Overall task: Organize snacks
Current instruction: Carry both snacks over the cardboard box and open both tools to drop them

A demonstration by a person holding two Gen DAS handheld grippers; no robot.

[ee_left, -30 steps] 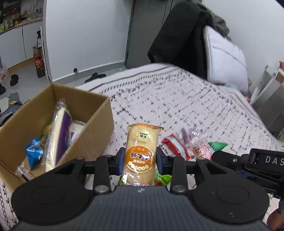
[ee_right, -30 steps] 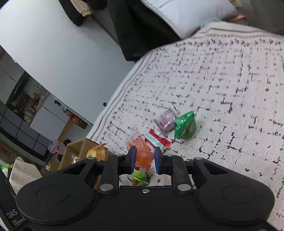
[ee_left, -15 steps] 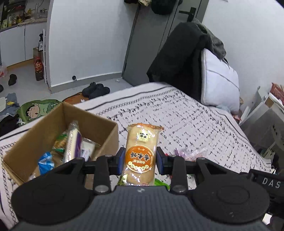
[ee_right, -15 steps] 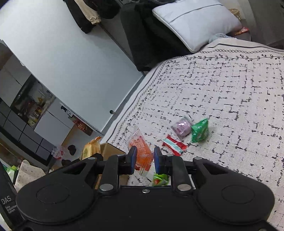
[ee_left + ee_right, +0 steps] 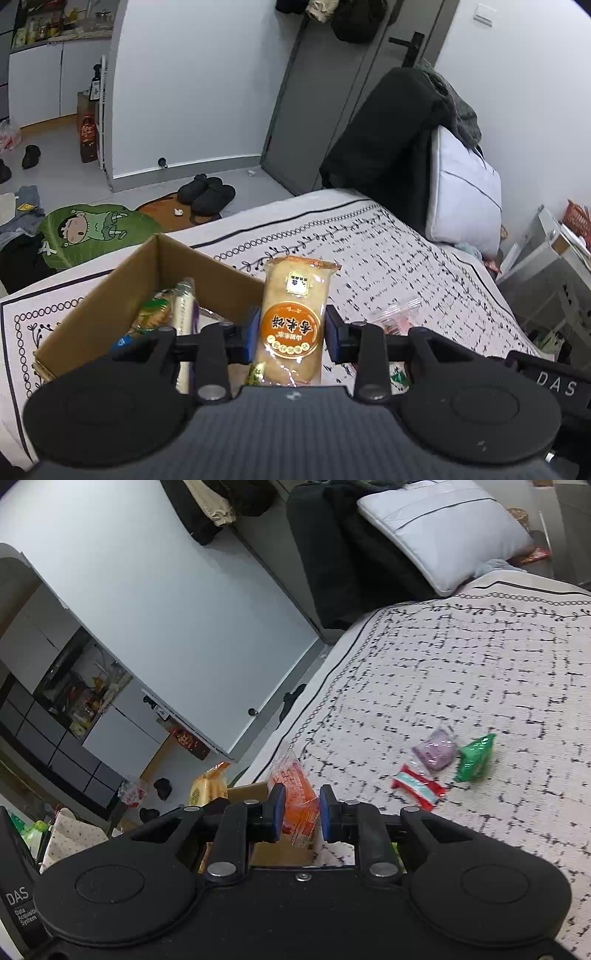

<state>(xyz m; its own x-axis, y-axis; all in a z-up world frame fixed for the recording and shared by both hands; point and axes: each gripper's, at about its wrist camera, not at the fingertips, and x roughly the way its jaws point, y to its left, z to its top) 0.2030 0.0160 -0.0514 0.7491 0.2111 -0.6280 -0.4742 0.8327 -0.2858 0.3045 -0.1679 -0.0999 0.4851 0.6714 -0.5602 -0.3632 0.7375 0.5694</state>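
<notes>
Left wrist view: the left gripper (image 5: 291,328) is clamped on a long yellow rice-cracker packet with an orange round label (image 5: 293,321), which stands upright between the blue pads, lifted above the bed. Just left of this gripper and below it sits an open brown cardboard box (image 5: 110,295) on the white bedspread with black dashes (image 5: 406,266); inside the box lie a purple-and-white wrapped stick (image 5: 183,310), a green-printed packet (image 5: 153,314) and a small blue packet (image 5: 122,341). To the right of the gripper a clear pink-tinted wrapper (image 5: 395,314) shows, partly hidden behind the finger.

In the right wrist view, the right gripper (image 5: 298,814) is closed on a clear orange-red snack packet (image 5: 293,794), held in the air. Ahead and to its right, lying on the bedspread, are a red-white-teal striped packet (image 5: 417,786), a pale purple pouch (image 5: 436,753) and a green foil packet (image 5: 474,757), near one another. A grey-white pillow (image 5: 443,528) leans at the far end of the bed.
</notes>
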